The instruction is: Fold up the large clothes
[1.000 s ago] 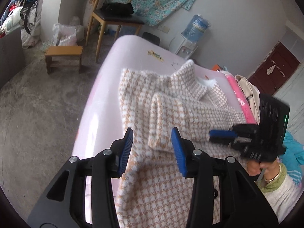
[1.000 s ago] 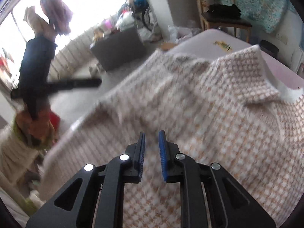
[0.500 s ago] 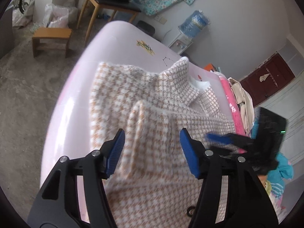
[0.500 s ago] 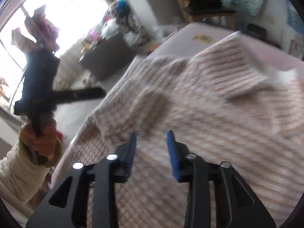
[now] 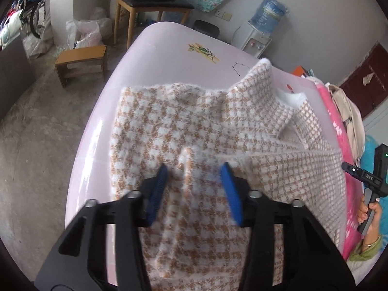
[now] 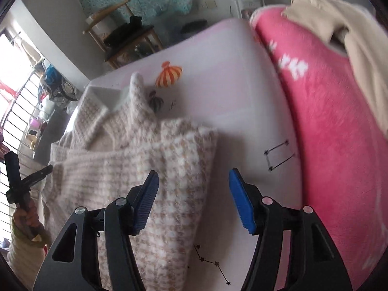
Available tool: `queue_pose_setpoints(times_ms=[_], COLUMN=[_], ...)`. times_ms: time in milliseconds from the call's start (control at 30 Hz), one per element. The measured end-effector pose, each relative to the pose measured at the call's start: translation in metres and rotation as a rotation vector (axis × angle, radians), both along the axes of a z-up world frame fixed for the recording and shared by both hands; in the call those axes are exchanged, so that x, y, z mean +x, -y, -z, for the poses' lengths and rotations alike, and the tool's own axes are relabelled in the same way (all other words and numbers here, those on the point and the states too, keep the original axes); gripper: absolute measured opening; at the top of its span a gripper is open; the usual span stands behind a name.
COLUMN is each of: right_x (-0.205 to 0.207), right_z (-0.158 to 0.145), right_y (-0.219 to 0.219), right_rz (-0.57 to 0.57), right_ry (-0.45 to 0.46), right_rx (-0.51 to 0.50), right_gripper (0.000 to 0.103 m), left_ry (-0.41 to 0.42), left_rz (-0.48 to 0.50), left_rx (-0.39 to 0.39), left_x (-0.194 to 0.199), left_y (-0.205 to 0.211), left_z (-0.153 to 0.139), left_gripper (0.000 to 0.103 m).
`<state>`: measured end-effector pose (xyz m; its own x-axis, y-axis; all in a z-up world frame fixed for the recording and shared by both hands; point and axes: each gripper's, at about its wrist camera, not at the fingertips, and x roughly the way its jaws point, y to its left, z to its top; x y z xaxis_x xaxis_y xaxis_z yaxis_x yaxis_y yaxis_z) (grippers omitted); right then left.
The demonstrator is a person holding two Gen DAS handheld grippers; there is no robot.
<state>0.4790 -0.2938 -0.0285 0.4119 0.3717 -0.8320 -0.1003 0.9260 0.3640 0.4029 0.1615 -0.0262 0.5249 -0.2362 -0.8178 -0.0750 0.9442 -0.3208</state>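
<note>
A tan-and-white houndstooth sweater (image 5: pixel 194 131) lies spread on a pale pink bed sheet (image 5: pixel 169 38), collar toward the far end, with one sleeve folded across its body. My left gripper (image 5: pixel 194 184) is open and empty, just above the folded sleeve's end. In the right wrist view the sweater (image 6: pixel 150 165) lies at the left, its folded edge running under the left finger. My right gripper (image 6: pixel 194 191) is open and empty over that edge and the bare sheet (image 6: pixel 232 87). The right gripper also shows in the left wrist view (image 5: pixel 368 177).
A pink fleece blanket (image 6: pixel 327 121) with a beige garment (image 6: pixel 351 24) on it lies along the bed's right side. Beyond the bed stand a wooden chair (image 5: pixel 150 2), a small wooden stool (image 5: pixel 80 60), plastic bags (image 5: pixel 84 31) and a water dispenser (image 5: pixel 262 29). Concrete floor lies left.
My right gripper has opened wide and swung from the sweater's body to its right edge by the pink blanket. My left gripper has opened wider and come down near the folded sleeve.
</note>
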Motion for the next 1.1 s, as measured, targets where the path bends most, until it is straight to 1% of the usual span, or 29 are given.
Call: queue_pose_setpoints(times_ms=[67, 100, 133, 167, 200, 267, 333, 400, 533, 633, 667, 733, 800, 867, 933, 1000, 1033, 1067, 1100], right_x=[0.002, 0.002, -0.001, -0.006, -0.011, -0.019, -0.023, -0.025, -0.022, -0.022, -0.022, -0.019, -0.015, -0.011, -0.009, -0.012, -0.015, -0.019, -0.026], right_z=[0.002, 0.000, -0.004, -0.009, -0.015, -0.022, -0.028, -0.029, -0.017, -0.013, -0.012, -0.008, -0.002, 0.007, 0.011, 0.003, -0.004, -0.014, -0.025], right_y=[-0.001, -0.003, -0.003, -0.006, -0.009, -0.001, 0.012, 0.021, 0.033, 0.036, 0.036, 0.036, 0.038, 0.039, 0.040, 0.041, 0.040, 0.039, 0.036], right_rz=[-0.007, -0.008, -0.014, -0.015, -0.015, -0.011, 0.001, 0.015, 0.057, 0.074, 0.076, 0.083, 0.094, 0.097, 0.093, 0.097, 0.106, 0.115, 0.112], right_ry=[0.011, 0.035, 0.057, 0.075, 0.101, 0.132, 0.144, 0.146, 0.123, 0.120, 0.119, 0.105, 0.089, 0.069, 0.051, 0.046, 0.056, 0.083, 0.119], right_rx=[0.003, -0.013, -0.013, -0.015, -0.020, -0.013, 0.006, 0.024, 0.091, 0.126, 0.126, 0.127, 0.132, 0.127, 0.126, 0.107, 0.071, 0.010, -0.039], right_gripper=[0.026, 0.021, 0.013, 0.011, 0.011, 0.010, 0.010, 0.010, 0.009, 0.009, 0.009, 0.009, 0.009, 0.011, 0.012, 0.017, 0.026, 0.033, 0.035], left_ry=[0.007, 0.012, 0.021, 0.031, 0.053, 0.098, 0.147, 0.174, 0.153, 0.176, 0.188, 0.160, 0.117, 0.101, 0.104, 0.098, 0.093, 0.096, 0.113], left_rz=[0.008, 0.018, 0.029, 0.042, 0.053, 0.063, 0.071, 0.077, 0.055, 0.024, 0.016, 0.012, 0.015, 0.015, 0.007, -0.001, -0.006, -0.011, -0.012], left_rx=[0.045, 0.063, 0.089, 0.103, 0.108, 0.081, 0.059, 0.058, 0.031, -0.051, -0.059, -0.052, -0.020, -0.030, -0.053, -0.055, -0.050, -0.040, -0.030], left_x=[-0.001, -0.001, -0.002, -0.002, -0.003, -0.004, -0.004, -0.001, 0.012, 0.014, 0.012, 0.013, 0.014, 0.013, 0.011, 0.010, 0.008, 0.005, 0.001], left_y=[0.005, 0.008, 0.011, 0.014, 0.015, 0.016, 0.017, 0.021, 0.019, 0.009, 0.006, 0.005, 0.006, 0.004, 0.001, -0.001, -0.003, -0.004, -0.005], left_z=[-0.001, -0.003, -0.005, -0.008, -0.013, -0.025, -0.037, -0.043, -0.028, -0.026, -0.026, -0.018, -0.003, 0.006, 0.007, 0.004, 0.003, -0.001, -0.007], left_gripper=[0.027, 0.013, 0.007, 0.007, 0.006, 0.006, 0.006, 0.006, 0.006, 0.006, 0.006, 0.006, 0.006, 0.006, 0.007, 0.012, 0.018, 0.020, 0.022])
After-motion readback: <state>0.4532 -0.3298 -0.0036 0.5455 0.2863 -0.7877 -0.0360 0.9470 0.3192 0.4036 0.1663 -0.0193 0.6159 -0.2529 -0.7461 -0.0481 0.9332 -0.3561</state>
